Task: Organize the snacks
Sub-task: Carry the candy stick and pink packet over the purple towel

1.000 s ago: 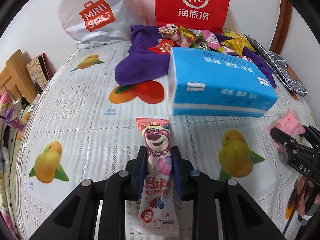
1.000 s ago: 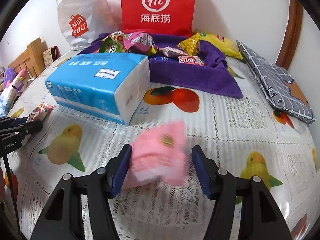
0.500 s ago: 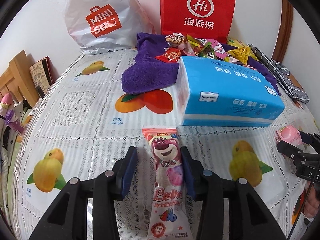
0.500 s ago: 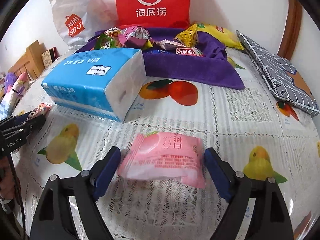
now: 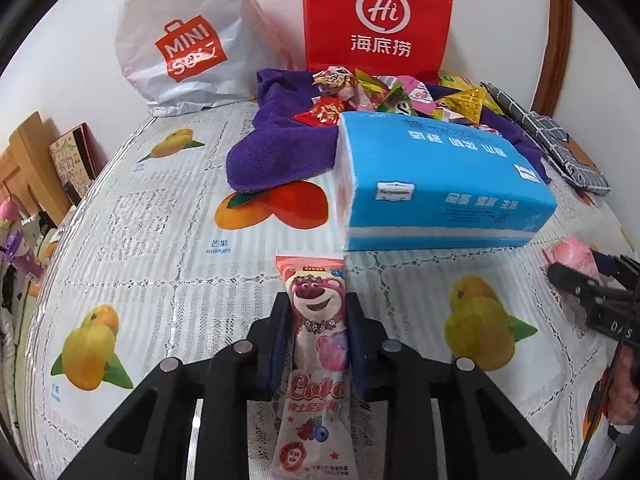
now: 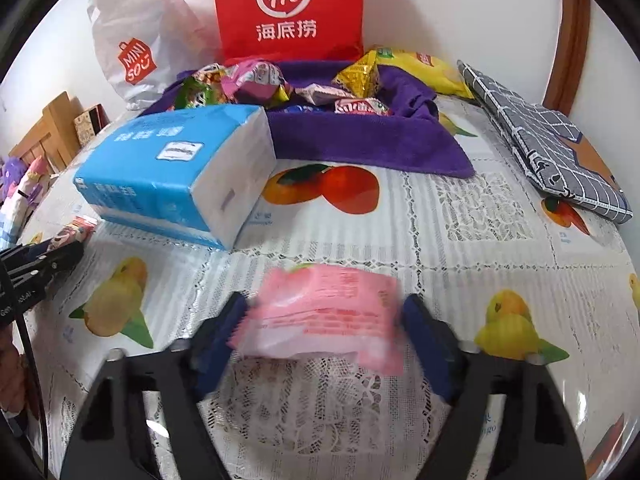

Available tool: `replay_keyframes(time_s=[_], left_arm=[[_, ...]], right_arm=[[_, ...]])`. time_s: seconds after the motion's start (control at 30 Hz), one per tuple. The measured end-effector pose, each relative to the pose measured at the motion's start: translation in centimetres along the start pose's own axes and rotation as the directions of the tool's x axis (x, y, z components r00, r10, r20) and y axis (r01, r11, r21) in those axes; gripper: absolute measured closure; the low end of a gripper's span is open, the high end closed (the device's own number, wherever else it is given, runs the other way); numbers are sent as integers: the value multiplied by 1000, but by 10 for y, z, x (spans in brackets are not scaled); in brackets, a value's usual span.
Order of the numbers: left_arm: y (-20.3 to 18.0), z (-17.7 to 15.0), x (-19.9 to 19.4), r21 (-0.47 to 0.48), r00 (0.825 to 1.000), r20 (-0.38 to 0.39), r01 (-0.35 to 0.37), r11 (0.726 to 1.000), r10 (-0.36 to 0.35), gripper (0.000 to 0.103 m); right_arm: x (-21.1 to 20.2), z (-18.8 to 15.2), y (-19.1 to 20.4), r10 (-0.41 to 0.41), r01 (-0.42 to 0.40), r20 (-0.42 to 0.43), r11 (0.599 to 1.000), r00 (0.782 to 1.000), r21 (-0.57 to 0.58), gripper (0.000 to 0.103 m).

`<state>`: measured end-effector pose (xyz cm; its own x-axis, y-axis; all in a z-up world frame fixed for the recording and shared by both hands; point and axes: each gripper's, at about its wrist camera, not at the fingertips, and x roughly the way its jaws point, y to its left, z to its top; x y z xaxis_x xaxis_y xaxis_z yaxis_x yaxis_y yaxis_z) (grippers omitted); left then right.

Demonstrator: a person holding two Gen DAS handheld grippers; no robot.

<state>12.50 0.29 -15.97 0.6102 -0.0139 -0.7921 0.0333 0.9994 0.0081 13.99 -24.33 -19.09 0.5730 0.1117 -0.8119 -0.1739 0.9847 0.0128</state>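
My left gripper [image 5: 318, 320] is shut on a long pink bear-print candy packet [image 5: 316, 344] that lies lengthwise between its fingers on the tablecloth. My right gripper [image 6: 324, 320] has its fingers against both ends of a pink snack packet [image 6: 324, 312], which looks blurred. A pile of mixed snacks [image 6: 280, 88] lies on a purple towel [image 6: 360, 136] at the back. The pink packet and the right gripper also show in the left wrist view [image 5: 572, 252].
A blue tissue pack [image 5: 436, 180] lies between the grippers and the towel. A red paper bag [image 5: 378, 16] and a white Miniso bag [image 5: 188, 36] stand against the wall. A grey checked cloth [image 6: 548, 140] lies at the right. Wooden furniture [image 5: 24, 160] borders the left edge.
My left gripper opened around the bear packet half a second ago and has closed on it again. My right gripper opened wide, then narrowed onto the pink packet.
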Motion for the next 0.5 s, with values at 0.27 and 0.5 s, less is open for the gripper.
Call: replay_keyframes(time_s=[0.27,0.5], left_arm=[[-2,-3,-9,-17,999,-10,37,999,-37,79],[-7,0,-26,-9,999,13,42,999,-42,79]], right_arm=[[-9,-5,1,24,-24,17,1000,1000,-2,46],[-22,-12,2,29,-29,19,1000,999,0,50]])
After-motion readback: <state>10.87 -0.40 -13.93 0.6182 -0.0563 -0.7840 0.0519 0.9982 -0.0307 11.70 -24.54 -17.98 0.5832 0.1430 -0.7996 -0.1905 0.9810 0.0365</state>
